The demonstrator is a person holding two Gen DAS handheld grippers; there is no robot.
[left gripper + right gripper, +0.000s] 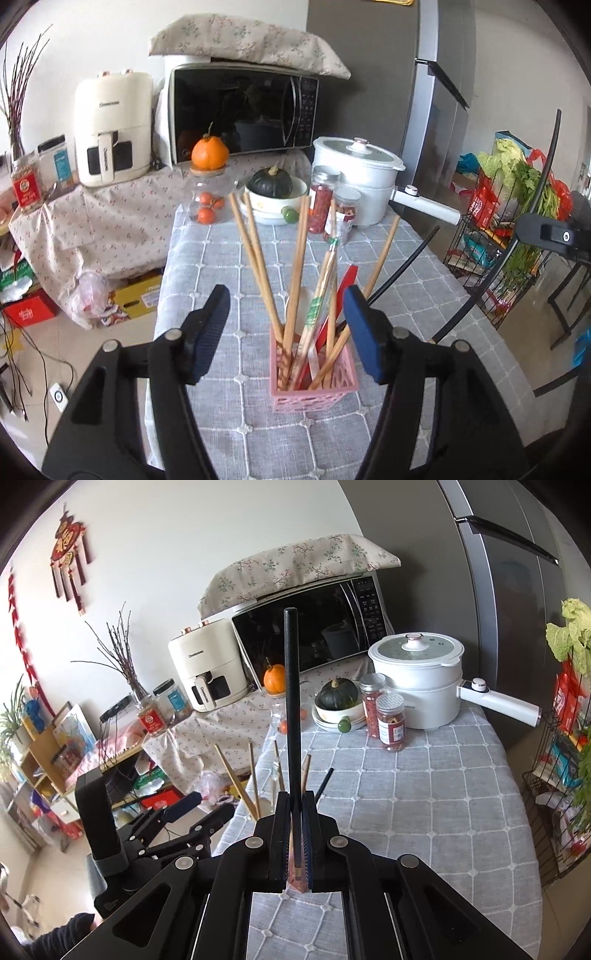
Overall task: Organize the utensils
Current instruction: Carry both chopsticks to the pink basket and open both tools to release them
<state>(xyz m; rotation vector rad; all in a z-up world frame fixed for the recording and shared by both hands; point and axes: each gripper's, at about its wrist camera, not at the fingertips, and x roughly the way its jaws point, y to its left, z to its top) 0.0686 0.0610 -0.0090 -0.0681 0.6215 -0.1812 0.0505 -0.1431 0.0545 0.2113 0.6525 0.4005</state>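
left wrist view: my left gripper (286, 328) stands wide, pads touching nothing. beyond and between the fingers sits the pink basket (314, 384) on the grey checked tablecloth (229, 266), stuffed with wooden chopsticks (295, 273) fanning upward, one pair in a clear wrapper, plus a red utensil (345, 284). two black chopsticks (402, 267) lie flat on the cloth just right of the basket. only this view shows the basket body.

right wrist view: my right gripper (295, 834) is clamped on a single black chopstick (291, 701), held upright, its patterned lower end showing between the pads. here just the chopstick tips rise behind my fingers; the basket itself is hidden. the left gripper (197, 810) shows at lower left, spread.

surface and room: white electric pot (417, 686), two red-filled jars (389, 720) and a green squash in a bowl (338, 696) at the table's far end. behind: microwave (243, 114) under floral cloth, cream air fryer (112, 125), grey fridge (517, 590). wire rack with greens (517, 206) at right. red knot ornament (68, 550) on the wall, right view only.
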